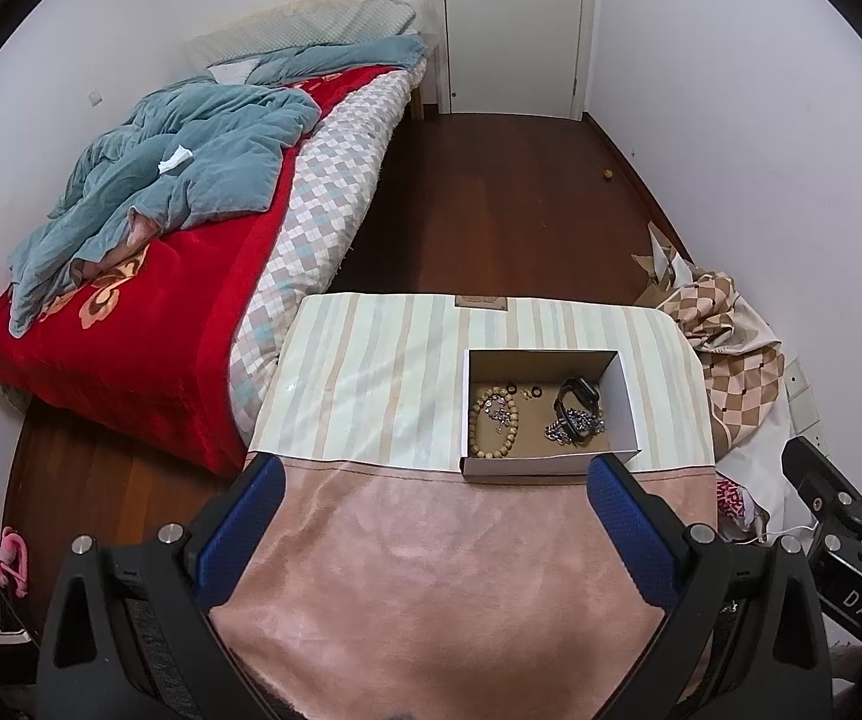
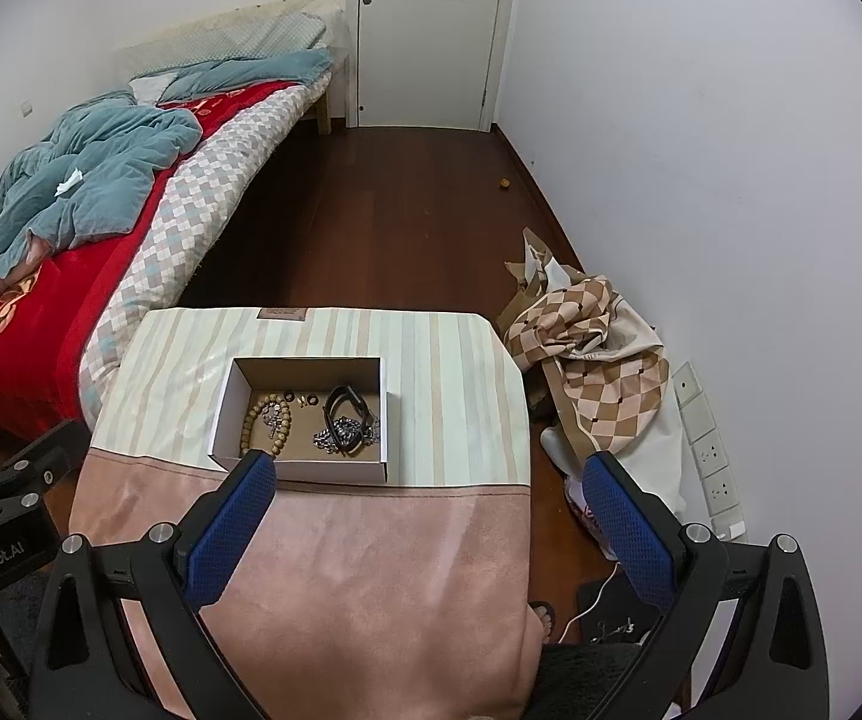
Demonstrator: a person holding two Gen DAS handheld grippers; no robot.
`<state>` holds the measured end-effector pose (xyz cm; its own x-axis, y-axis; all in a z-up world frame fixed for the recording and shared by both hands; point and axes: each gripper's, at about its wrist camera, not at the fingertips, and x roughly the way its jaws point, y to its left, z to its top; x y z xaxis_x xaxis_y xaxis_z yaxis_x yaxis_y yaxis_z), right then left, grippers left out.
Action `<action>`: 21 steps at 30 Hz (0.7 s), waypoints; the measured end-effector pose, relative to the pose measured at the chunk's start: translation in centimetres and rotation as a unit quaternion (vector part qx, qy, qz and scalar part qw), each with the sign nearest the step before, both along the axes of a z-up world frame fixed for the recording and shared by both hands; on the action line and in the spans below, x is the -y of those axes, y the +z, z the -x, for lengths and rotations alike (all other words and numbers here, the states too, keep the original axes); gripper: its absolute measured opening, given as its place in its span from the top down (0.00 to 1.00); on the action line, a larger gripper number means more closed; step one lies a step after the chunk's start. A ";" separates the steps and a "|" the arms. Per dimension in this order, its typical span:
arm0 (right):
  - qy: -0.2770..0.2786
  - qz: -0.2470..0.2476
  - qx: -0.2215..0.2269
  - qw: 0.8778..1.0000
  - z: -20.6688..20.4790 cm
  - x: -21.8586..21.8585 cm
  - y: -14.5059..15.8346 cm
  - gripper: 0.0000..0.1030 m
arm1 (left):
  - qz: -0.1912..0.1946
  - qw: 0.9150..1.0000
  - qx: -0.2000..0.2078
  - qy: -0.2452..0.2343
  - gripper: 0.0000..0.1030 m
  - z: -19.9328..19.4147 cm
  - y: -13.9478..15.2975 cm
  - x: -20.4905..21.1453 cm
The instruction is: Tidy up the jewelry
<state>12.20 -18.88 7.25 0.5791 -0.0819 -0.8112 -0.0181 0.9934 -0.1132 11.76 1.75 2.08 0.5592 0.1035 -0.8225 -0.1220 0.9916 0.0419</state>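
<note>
Both tongs hang above the pink cloth at the bottom of their frames, the left gripper and the right gripper each spread wide with nothing between the blue pads. Ahead of them, mid-frame on the striped cloth, sits an open white box. Inside lie a wooden bead bracelet at left, small rings at the back, and a black band over a silver chain at right.
</note>
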 end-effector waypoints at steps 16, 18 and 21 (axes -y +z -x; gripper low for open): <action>-0.001 0.000 0.005 1.000 0.2 0.5 1.0 0.00 | 0.000 1.000 0.003 0.000 0.00 0.1 0.2 0.0; -0.001 -0.001 0.005 1.000 0.2 0.5 1.0 0.00 | -0.001 1.000 0.004 0.000 0.00 0.2 0.3 0.1; -0.001 -0.001 0.005 1.000 0.2 0.5 1.1 0.00 | -0.001 1.000 0.005 -0.002 0.00 0.2 0.3 0.1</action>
